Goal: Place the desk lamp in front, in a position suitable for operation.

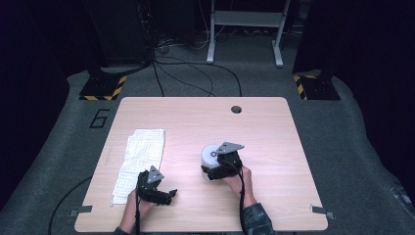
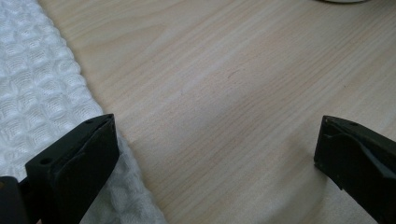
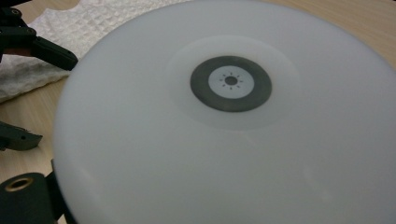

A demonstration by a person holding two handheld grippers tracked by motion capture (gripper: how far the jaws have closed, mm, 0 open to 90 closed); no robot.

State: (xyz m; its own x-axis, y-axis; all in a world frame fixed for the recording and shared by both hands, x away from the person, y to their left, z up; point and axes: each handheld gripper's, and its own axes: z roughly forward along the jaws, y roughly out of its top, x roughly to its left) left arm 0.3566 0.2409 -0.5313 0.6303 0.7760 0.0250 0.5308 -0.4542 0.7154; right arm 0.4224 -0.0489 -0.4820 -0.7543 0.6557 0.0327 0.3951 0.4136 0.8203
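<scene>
The white cylinder (image 1: 211,159) stands upright near the middle of the tabletop (image 1: 274,142), a squat, smooth-walled thing with a dark ring and a small sun-like mark on its flat top, which looks to me like a little lamp or speaker. I'd judge it rigid and fairly light, but that satin plastic skin looks slippery, and being round it offers no edge to catch; the safest hold would be square across its side wall, low enough that it can't tip out, and not on the top face where the marked button sits. The right gripper (image 1: 215,171) is right up against it on the near side, seemingly wrapped around the lower wall, but from the right gripper view the white top (image 3: 224,121) hides the jaws, so I cannot tell whether they are pinching it or merely resting beside it. The left gripper (image 1: 166,195) hovers low over bare wood toward the front edge, its jaws spread wide with nothing between them, one jaw hanging over the edge of the white waffle-weave cloth (image 1: 139,159) that lies flat to the left, well apart from the cylinder.
</scene>
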